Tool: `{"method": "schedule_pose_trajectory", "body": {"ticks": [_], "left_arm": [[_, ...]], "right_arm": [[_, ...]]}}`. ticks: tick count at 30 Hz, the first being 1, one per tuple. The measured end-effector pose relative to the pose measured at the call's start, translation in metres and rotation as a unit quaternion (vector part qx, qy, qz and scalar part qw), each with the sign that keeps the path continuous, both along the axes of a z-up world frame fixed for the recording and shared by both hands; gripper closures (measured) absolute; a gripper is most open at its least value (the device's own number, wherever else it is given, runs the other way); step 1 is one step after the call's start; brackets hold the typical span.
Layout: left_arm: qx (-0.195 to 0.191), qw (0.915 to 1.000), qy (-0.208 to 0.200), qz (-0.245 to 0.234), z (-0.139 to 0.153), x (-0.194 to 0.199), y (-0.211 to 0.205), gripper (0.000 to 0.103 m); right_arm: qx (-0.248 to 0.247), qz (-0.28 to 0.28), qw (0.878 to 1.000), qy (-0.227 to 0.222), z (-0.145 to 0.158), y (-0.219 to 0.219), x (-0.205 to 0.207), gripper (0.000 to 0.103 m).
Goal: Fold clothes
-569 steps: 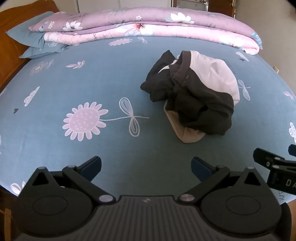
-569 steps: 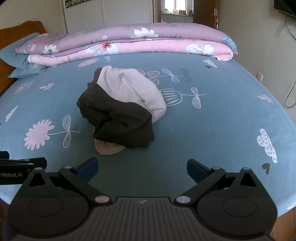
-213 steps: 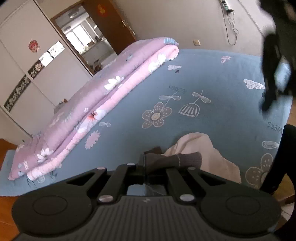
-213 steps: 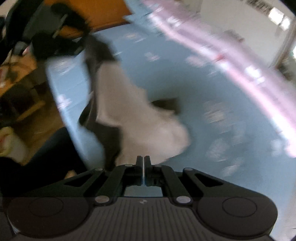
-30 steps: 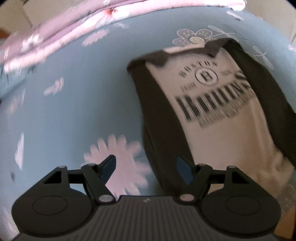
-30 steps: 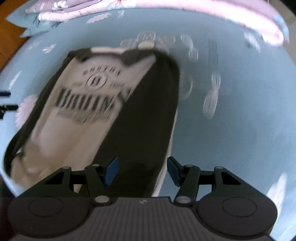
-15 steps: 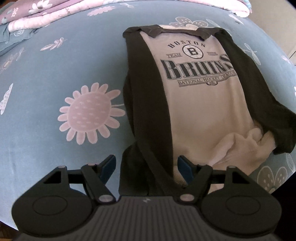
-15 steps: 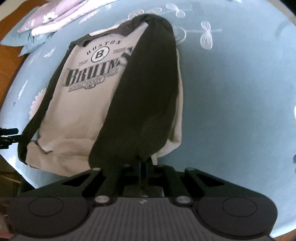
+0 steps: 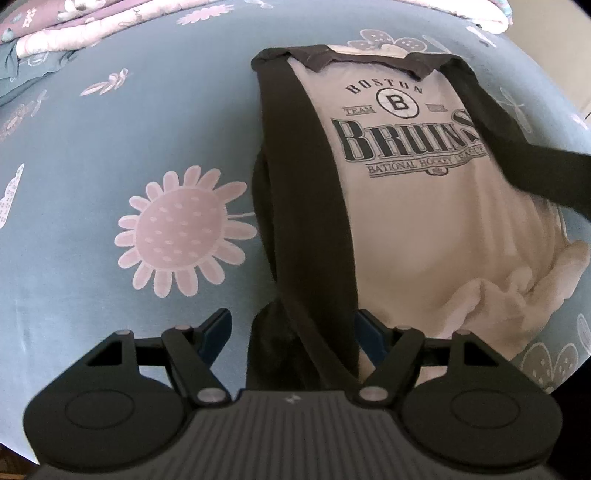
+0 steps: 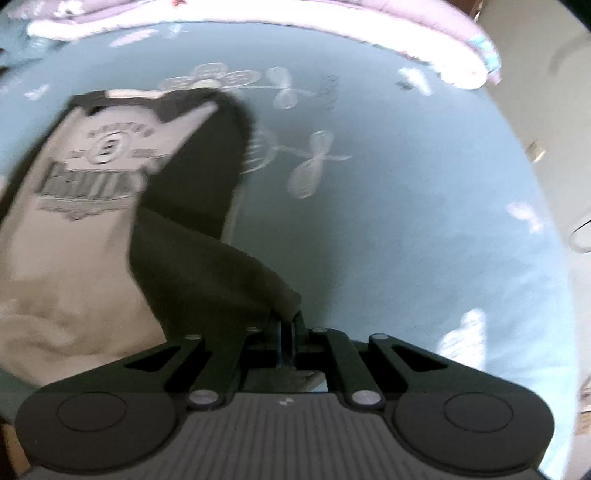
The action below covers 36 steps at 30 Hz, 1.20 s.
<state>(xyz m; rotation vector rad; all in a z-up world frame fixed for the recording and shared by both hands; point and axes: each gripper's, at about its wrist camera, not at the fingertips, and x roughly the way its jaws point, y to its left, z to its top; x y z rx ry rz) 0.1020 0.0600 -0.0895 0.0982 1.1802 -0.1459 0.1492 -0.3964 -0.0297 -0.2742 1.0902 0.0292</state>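
Observation:
A cream shirt (image 9: 413,229) with dark sleeves and "Boston Bruins" print lies face up on the blue bed sheet (image 9: 92,155). Its left dark sleeve (image 9: 303,192) runs down the shirt's left edge and passes between the open fingers of my left gripper (image 9: 293,332); the pads stand apart from the cloth. In the right wrist view the same shirt (image 10: 62,236) is at the left, blurred. My right gripper (image 10: 287,330) is shut on the end of the right dark sleeve (image 10: 207,258), which is lifted and pulled out toward the right.
A folded pink floral quilt (image 10: 424,40) lies along the far side of the bed, also the quilt (image 9: 66,33) at top left. The shirt's hem (image 9: 509,291) is bunched near the bed's near edge. A wall (image 10: 554,92) is at the right.
The right gripper shut on the right sleeve's end and has drawn it rightward, off the shirt body. The left gripper sank a little closer over the left sleeve, still open.

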Motion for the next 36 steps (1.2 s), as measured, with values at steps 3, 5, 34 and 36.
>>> {"method": "schedule_pose_trajectory", "body": {"ticks": [3,5,34,36], "left_arm": [[-0.004,1.0000,0.002,0.006,-0.003,0.004,0.004,0.029],[-0.005,0.9999,0.006,0.011,-0.005,0.006,0.005,0.029],[-0.059,0.9974,0.035,0.022,-0.006,-0.002,0.034,0.029],[-0.076,0.9965,0.033,0.015,-0.002,-0.005,0.036,0.030]], "right_arm": [[-0.041,-0.015,0.999,-0.011,0.004,-0.014,0.019,0.097],[-0.067,-0.027,0.997,-0.014,0.005,-0.024,0.031,0.097],[-0.097,-0.163,0.981,-0.049,-0.043,-0.093,0.090,0.062],[-0.049,-0.146,0.987,-0.050,-0.028,-0.089,0.083,0.062]]}}
